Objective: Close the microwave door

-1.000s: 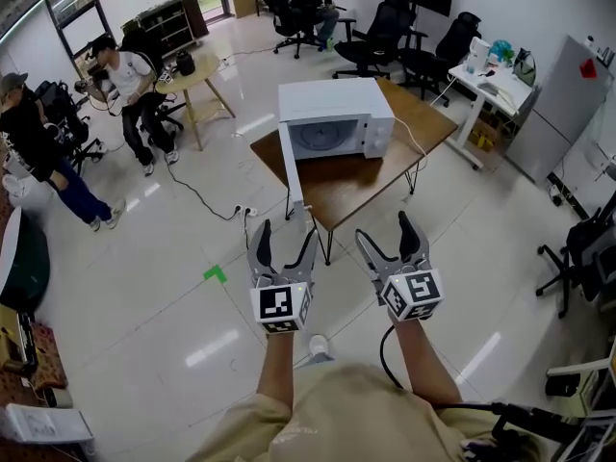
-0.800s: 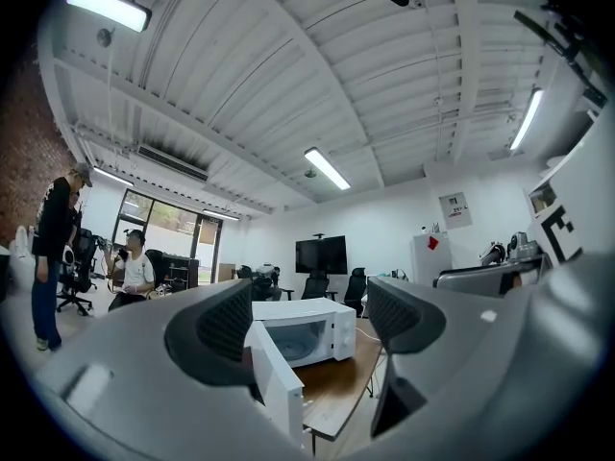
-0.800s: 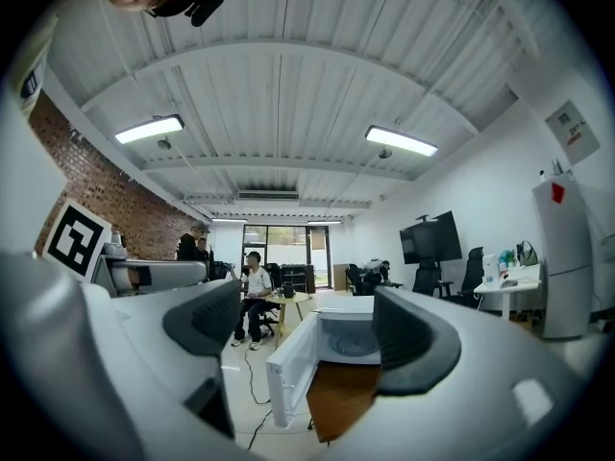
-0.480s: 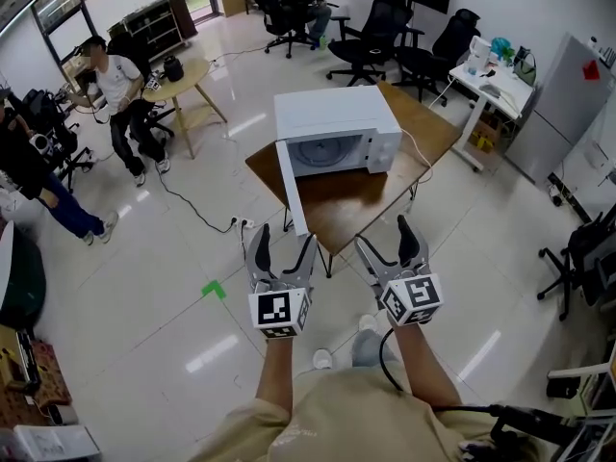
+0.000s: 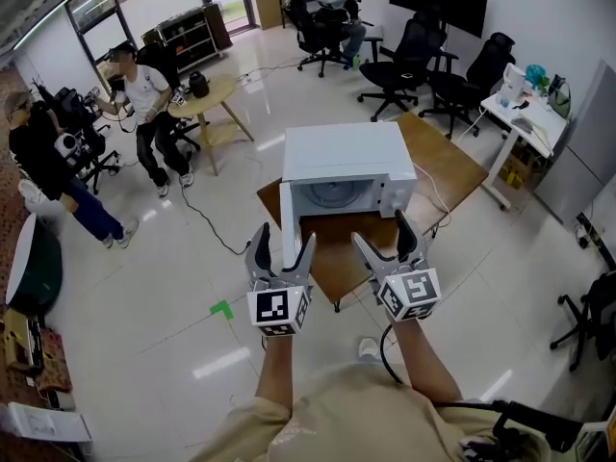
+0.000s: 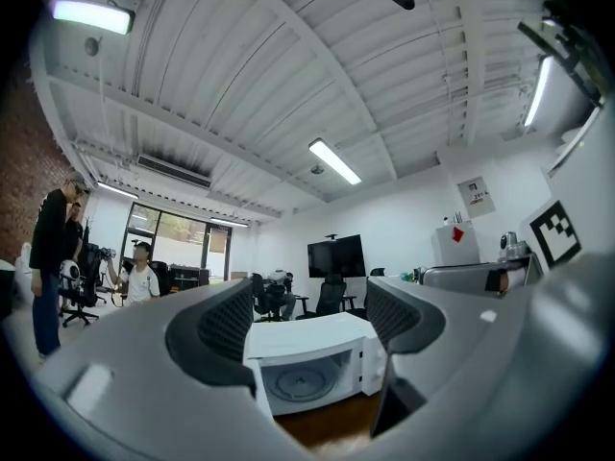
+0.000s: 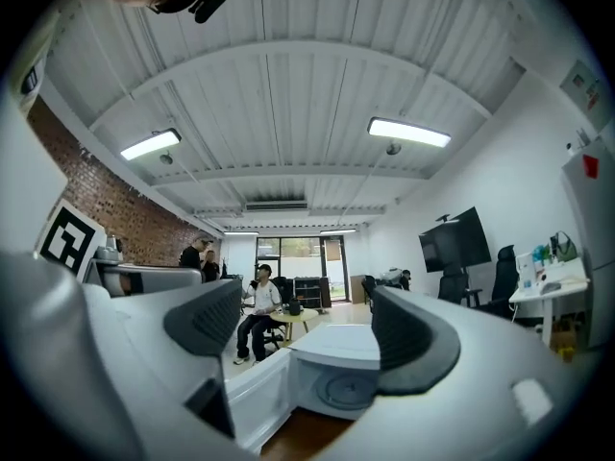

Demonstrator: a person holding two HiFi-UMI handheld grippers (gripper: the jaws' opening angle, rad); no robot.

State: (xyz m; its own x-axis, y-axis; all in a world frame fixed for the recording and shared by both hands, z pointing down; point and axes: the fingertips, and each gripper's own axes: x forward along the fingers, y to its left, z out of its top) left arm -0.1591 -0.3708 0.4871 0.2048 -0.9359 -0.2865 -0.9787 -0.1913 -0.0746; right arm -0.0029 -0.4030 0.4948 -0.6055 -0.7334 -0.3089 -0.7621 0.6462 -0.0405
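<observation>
A white microwave stands on a brown wooden table, its cavity and round turntable showing. Its door is swung wide open toward me at the left side. Both grippers are held up in front of me, short of the table's near edge. My left gripper is open with nothing between its fingers, close to the door's outer edge. My right gripper is open and empty as well, before the table's front. The microwave shows between the left jaws, and the microwave with its door between the right jaws.
Two people are at the left by a round table. Black office chairs stand behind the microwave table, a white desk at the right. A cable trails over the glossy tiled floor, and a green tape mark lies near my left.
I have walked closer: the microwave and table have grown and come nearer to both grippers. The grippers keep the same open stance side by side.
</observation>
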